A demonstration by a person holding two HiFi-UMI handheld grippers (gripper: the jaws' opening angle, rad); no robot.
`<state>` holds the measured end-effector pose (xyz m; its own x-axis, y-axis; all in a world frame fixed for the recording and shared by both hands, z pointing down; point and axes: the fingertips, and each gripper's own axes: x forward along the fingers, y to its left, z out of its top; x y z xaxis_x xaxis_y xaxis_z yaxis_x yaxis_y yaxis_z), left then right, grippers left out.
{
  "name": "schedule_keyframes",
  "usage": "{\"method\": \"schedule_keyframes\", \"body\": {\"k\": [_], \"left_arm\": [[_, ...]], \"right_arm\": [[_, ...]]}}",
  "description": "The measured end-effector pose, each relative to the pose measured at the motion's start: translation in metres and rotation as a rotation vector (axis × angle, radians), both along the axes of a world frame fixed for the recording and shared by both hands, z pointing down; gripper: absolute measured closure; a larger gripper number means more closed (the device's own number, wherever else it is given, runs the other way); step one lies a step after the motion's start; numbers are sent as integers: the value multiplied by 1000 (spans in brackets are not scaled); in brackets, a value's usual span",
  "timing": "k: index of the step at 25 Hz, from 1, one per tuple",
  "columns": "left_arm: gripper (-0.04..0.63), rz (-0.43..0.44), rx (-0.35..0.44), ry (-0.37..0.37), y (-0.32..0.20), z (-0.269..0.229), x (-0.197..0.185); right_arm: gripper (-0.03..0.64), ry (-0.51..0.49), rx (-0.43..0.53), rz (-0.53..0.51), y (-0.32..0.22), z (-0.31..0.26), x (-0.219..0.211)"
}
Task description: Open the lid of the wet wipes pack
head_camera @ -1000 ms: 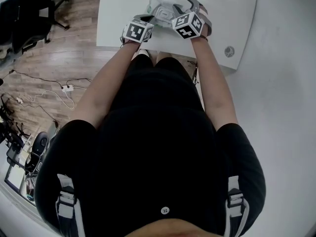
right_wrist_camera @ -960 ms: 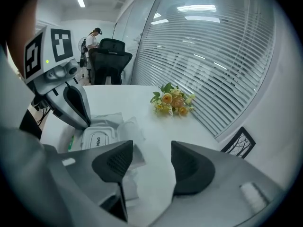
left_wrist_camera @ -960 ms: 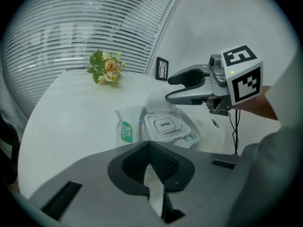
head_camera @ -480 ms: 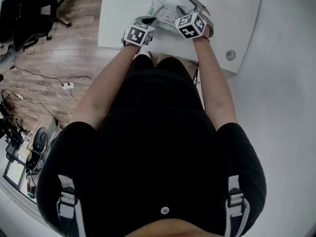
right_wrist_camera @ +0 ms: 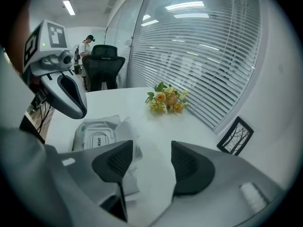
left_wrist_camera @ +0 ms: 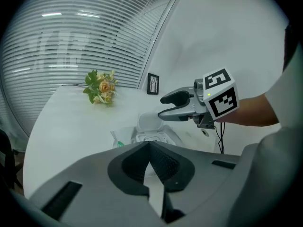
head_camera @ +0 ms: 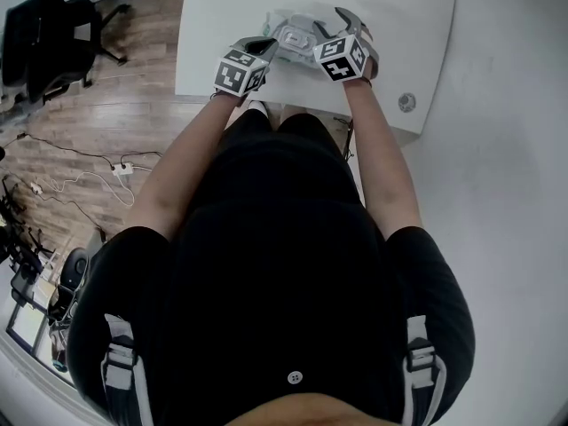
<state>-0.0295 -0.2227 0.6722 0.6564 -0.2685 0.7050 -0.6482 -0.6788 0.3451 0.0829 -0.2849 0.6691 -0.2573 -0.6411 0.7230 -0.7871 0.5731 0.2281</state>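
A white wet wipes pack (head_camera: pixel 293 27) lies on the white table (head_camera: pixel 213 16) between my two grippers. In the left gripper view the pack (left_wrist_camera: pixel 137 135) shows its round lid (left_wrist_camera: pixel 150 123) standing up. My left gripper (left_wrist_camera: pixel 149 143) hovers just short of the pack, jaws shut with nothing between them. My right gripper (right_wrist_camera: pixel 151 146) stands open and empty; the pack (right_wrist_camera: pixel 97 135) with its printed label lies beside its left jaw. Seen from the head, the left gripper (head_camera: pixel 259 47) is at the pack's near-left and the right gripper (head_camera: pixel 330 23) at its right.
A small bunch of yellow flowers (right_wrist_camera: pixel 166 100) and a framed picture (right_wrist_camera: pixel 235 135) stand farther back on the table by the blinds. A cable grommet (head_camera: pixel 406 102) sits at the table's right. A black office chair (head_camera: pixel 44 25) and floor cables (head_camera: pixel 115 162) are to the left.
The left gripper has lifted a little and drawn back from the pack. The right gripper has stayed where it was, still open.
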Motion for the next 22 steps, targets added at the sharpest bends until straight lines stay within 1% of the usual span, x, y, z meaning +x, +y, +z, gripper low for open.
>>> {"method": "schedule_keyframes", "body": {"k": [4, 6, 10, 12, 16, 19, 22], "left_arm": [[588, 8, 37, 28, 3, -29, 13], [588, 8, 60, 47, 4, -40, 15], [588, -4, 114, 90, 3, -61, 14], [588, -4, 140, 101, 2, -69, 14], [588, 1, 168, 123, 2, -87, 14], [588, 7, 198, 151, 4, -102, 15], [588, 9, 231, 200, 7, -122, 17]], "right_arm": [[351, -29, 21, 44, 16, -26, 18], [351, -60, 33, 69, 24, -37, 23], [353, -175, 42, 131, 42, -56, 27], [366, -229, 47, 160, 51, -66, 29], [379, -281, 76, 185, 63, -89, 33], [410, -332, 122, 187, 70, -111, 31], [460, -389, 206, 171, 77, -143, 27]]}}
